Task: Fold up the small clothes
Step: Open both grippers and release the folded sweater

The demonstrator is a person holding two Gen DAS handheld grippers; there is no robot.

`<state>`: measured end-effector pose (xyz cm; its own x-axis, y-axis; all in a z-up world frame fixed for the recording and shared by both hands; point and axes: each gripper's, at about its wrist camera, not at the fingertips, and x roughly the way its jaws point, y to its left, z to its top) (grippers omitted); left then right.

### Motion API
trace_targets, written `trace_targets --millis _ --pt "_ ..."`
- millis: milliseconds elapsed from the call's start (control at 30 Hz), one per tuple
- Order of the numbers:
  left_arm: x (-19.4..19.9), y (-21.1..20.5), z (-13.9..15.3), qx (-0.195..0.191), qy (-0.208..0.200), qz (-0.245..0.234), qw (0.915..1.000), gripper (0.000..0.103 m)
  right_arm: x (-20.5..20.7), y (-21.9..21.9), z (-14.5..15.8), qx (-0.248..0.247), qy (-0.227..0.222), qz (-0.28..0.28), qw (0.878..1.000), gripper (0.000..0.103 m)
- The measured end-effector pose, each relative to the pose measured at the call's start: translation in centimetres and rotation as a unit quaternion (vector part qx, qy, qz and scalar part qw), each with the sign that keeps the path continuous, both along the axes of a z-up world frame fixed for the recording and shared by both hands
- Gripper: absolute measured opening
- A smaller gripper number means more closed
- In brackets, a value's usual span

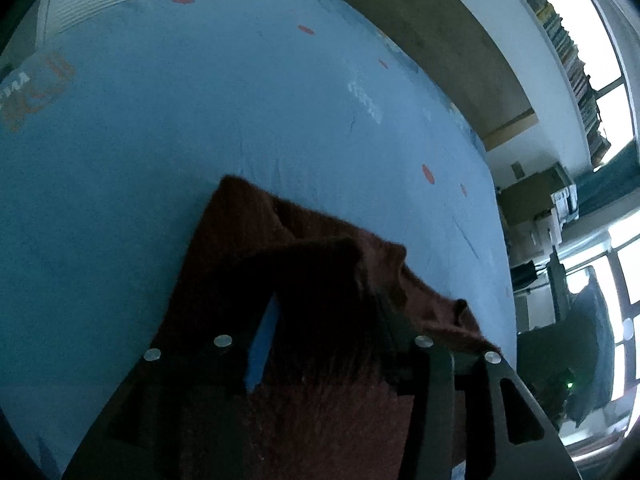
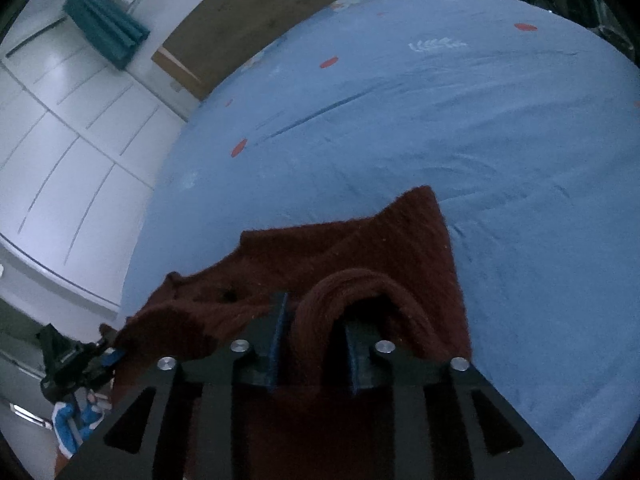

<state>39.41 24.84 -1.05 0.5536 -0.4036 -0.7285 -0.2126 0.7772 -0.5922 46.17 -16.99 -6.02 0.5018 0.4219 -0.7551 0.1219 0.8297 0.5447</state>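
A dark red knitted garment (image 1: 280,232) lies partly folded on the blue bed sheet (image 1: 200,120). My left gripper (image 1: 324,312) stands over its near edge. One blue pad (image 1: 262,344) shows bare, a raised fold lies between the jaws, and the other finger is hidden under cloth. In the right wrist view the same garment (image 2: 360,240) spreads on the sheet (image 2: 440,120). My right gripper (image 2: 316,320) has its blue pads apart, with a loose loop of the cloth (image 2: 344,280) standing between them. The left gripper (image 2: 112,350) shows at the garment's far left corner.
A pale garment with orange print (image 1: 36,88) lies at the sheet's left edge. White wardrobe doors (image 2: 60,140) and a teal roll (image 2: 104,36) stand beyond the bed. Blue-and-white shoes (image 2: 68,428) are on the floor. Bookshelves (image 1: 568,52) run beside bright windows.
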Motion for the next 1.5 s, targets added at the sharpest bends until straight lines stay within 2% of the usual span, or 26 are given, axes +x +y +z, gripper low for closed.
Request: trace_targets --millis 33,133,233,400,567,733,900,1033,1167,1367,1500 --pt "-0.1 0.3 0.4 0.009 -0.002 0.003 1.0000 0.049 0.1 -0.1 0.2 0.004 -0.001 -0.004 1.000 0.037" --pt "-0.4 0.8 1.3 0.033 -0.008 0.007 0.9994 0.050 0.5 -0.9 0.7 0.020 -0.002 -0.027 0.999 0.051" --pt "-1.1 1.1 2.3 0.065 -0.017 0.015 0.9977 0.050 0.6 -1.7 1.7 0.007 -0.006 -0.042 0.999 0.055" --pt "-2.6 -0.3 3.7 0.134 -0.041 0.006 0.9901 0.050 -0.5 -2.9 3.8 -0.006 -0.027 -0.042 0.999 0.055" --pt "-4.5 -2.4 3.4 0.170 -0.055 -0.012 0.9837 0.050 -2.8 -1.4 5.2 -0.043 -0.043 -0.003 0.998 0.055" --pt "-6.5 -6.3 1.8 0.214 -0.062 -0.047 0.9737 0.050 -5.6 1.4 4.8 -0.083 -0.052 0.044 0.994 0.055" --pt "-8.3 -8.8 -0.3 0.245 -0.064 -0.077 0.9643 0.050 -7.8 5.3 3.3 -0.148 -0.055 0.110 0.981 0.055" --pt "-9.0 -10.4 -2.6 0.285 -0.053 -0.088 0.9531 0.050 -8.8 7.3 1.4 -0.217 -0.046 0.146 0.964 0.055" --pt "-10.0 -10.9 -3.8 0.308 -0.061 -0.086 0.9457 0.050 -9.3 6.1 0.8 -0.222 -0.046 0.135 0.965 0.055" --pt "-10.3 -12.0 -3.4 0.327 -0.073 -0.084 0.9385 0.050 -9.2 4.9 1.8 -0.257 -0.040 0.109 0.959 0.055" --pt "-10.3 -12.7 -3.1 0.331 -0.083 -0.087 0.9358 0.050 -9.4 5.5 2.8 -0.256 -0.051 0.110 0.959 0.056"
